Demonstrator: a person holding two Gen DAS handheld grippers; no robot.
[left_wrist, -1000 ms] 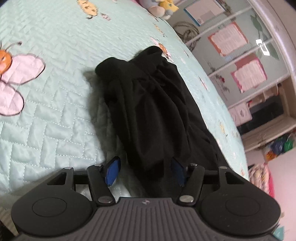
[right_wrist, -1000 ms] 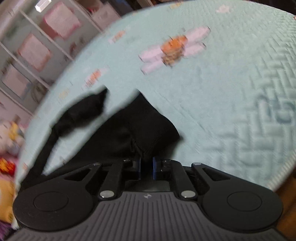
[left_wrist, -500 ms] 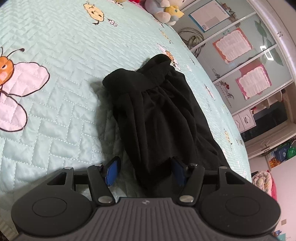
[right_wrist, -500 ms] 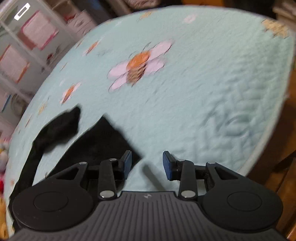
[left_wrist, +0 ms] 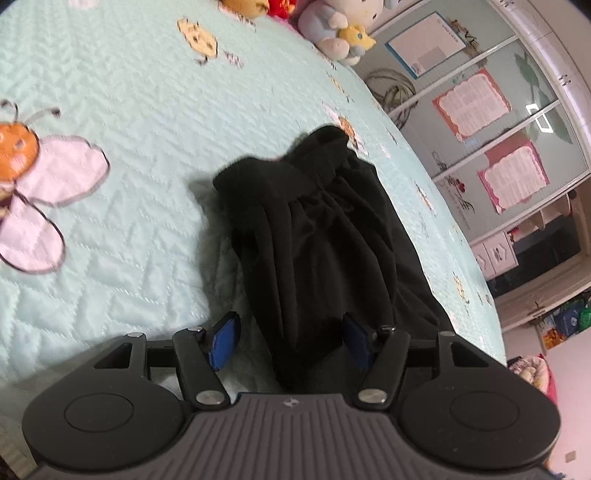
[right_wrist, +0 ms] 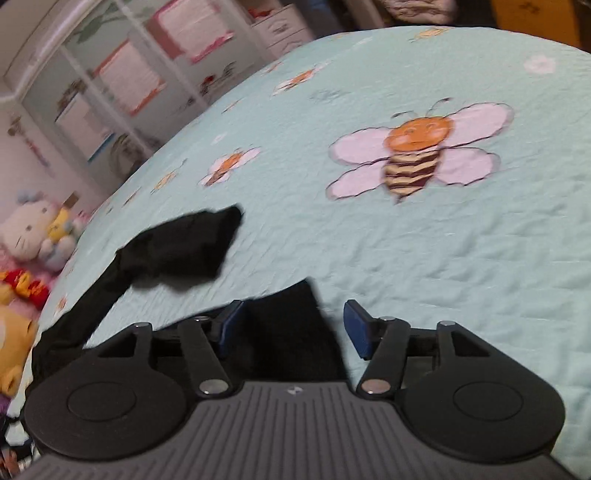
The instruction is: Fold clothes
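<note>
Left wrist view. Black garment (left_wrist: 325,236) lies on the mint quilt (left_wrist: 140,110), gathered into a long narrow bundle with a banded end farthest from the camera. Left gripper (left_wrist: 291,339) stands about half open — the garment's near end lies between the blue pads, touching the right-hand one at most, the other pad well clear; no grip. A row of plush toys (left_wrist: 332,26) sits at the quilt's far edge, well apart from the garment. Bare quilt on the bee-print side of the garment; on the other side the quilt ends just beside it.

Right wrist view, blurred. Right gripper (right_wrist: 291,332) — jaws opening, a corner of the black garment (right_wrist: 288,332) between them, seemingly not pinched. A loose end of the garment (right_wrist: 184,243) lies beyond it, flopped sideways. The large bee print (right_wrist: 417,158) is well beyond the garment, with open quilt (right_wrist: 461,258) around it.

Progress, judged: garment collapsed lengthwise only; a crosswise fold and tidying of the loose end remain.
</note>
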